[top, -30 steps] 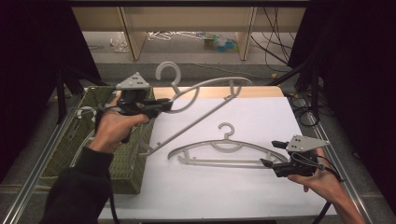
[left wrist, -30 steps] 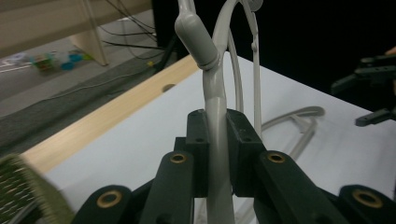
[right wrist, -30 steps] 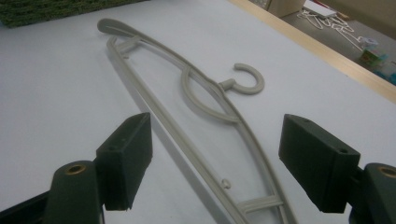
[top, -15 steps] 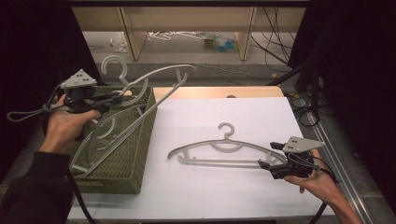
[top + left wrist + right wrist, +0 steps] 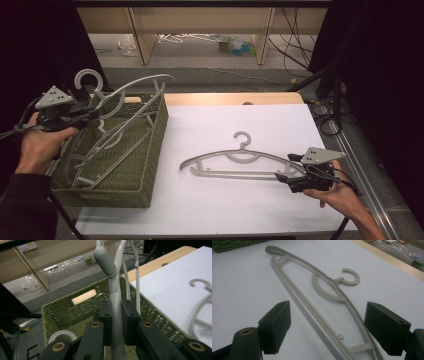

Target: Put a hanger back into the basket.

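Observation:
My left gripper point(image 5: 95, 114) point(image 5: 116, 312) is shut on a grey plastic hanger point(image 5: 131, 89) point(image 5: 106, 262), pinching it just below the hook. That hanger hangs tilted over the green woven basket point(image 5: 150, 150) point(image 5: 75, 307), its lower end down inside. A second grey hanger point(image 5: 235, 157) point(image 5: 322, 287) lies flat on the white board. My right gripper point(image 5: 287, 167) point(image 5: 330, 325) sits low at that hanger's right end. Its jaws have just been opening and now stand wide, with the hanger's end between them and untouched by the pads.
Another hanger's hook point(image 5: 107, 142) point(image 5: 61, 336) rests inside the basket. The white board point(image 5: 225, 125) covers a wooden table point(image 5: 230, 98). Behind it are wooden shelf legs and clutter on the floor point(image 5: 200, 40). Cables point(image 5: 330, 107) run along the right side.
My left hand has carried its hanger leftward from above the board to above the basket and lowered it in. The right hand and the flat hanger have stayed put.

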Motion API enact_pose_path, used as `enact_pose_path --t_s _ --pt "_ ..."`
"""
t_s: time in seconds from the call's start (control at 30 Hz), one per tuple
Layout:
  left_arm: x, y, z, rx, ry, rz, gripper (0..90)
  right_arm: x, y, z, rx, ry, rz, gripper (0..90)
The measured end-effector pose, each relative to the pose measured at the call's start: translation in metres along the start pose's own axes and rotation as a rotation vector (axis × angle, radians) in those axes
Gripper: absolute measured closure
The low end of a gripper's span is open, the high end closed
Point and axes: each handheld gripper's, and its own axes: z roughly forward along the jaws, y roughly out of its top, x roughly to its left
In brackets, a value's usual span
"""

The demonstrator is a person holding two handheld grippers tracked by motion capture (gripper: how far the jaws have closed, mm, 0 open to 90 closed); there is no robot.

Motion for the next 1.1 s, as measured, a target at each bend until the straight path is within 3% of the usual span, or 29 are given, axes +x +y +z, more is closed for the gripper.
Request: enact_pose_path --t_s 0.1,0.2,0.3,0.63,0.7,0.73,0.77,1.1 --pt "0.009 -0.008 -0.001 0.010 0.040 -0.001 80.4 0.000 -0.001 0.000 0.002 0.004 0.003 22.2" --pt "0.016 -0.016 -0.001 0.022 0.052 0.029 80.3 0.000 -0.001 0.001 0.003 0.004 0.003 22.1" --pt "0.020 -0.024 0.004 0.049 0.063 0.033 80.3 0.000 -0.001 0.001 0.009 0.003 0.004 22.2" --pt "0.025 -0.050 0.021 0.108 0.039 0.029 80.3 -0.001 -0.002 0.002 0.015 0.008 0.000 22.2" --pt "0.027 -0.052 0.022 0.156 0.014 0.064 80.2 -0.001 -0.002 0.002 0.013 0.009 -0.002 22.2" --pt "0.024 -0.055 0.026 0.134 0.017 0.016 80.1 -0.001 -0.002 0.001 0.014 0.010 -0.001 22.2" --pt "0.027 -0.056 0.026 0.162 0.011 0.037 80.1 -0.001 -0.002 0.001 0.016 0.011 -0.001 22.3" --pt "0.022 -0.070 0.057 0.262 -0.019 -0.011 79.8 0.000 -0.004 0.003 0.031 0.015 -0.001 22.5"
